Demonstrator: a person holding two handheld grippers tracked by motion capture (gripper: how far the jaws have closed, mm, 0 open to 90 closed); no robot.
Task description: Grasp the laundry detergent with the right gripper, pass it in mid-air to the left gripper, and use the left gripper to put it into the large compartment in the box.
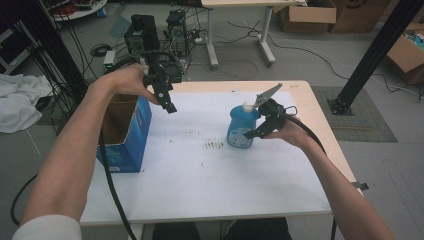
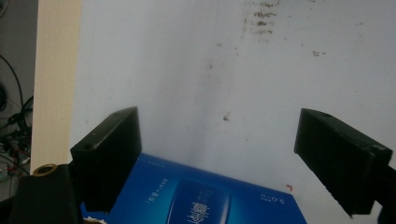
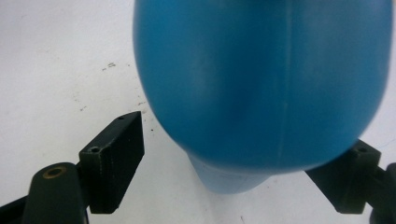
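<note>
The right tool (image 1: 261,122) has its jaws spread around the lower body of the blue bottle (image 1: 242,127). In the right gripper view the left jaw stands clear of the bottle (image 3: 261,84), with white surface showing between them, while the right jaw sits just under the bulge, so nothing is pinched yet. The bottle stands upright on the white sheet, toward the right half of the tabletop (image 1: 320,130) and nearer its far edge.

The step in hand looks like taking hold of the bottle. To do it well, centre the jaws first so both pads meet the plastic together, and close on the wide part of the body rather than the narrowing base, where a rounded, smooth wall would likely slip.

The left tool (image 1: 165,92) hangs spread and empty above the open blue box (image 1: 131,135) at the tabletop's left edge.
</note>
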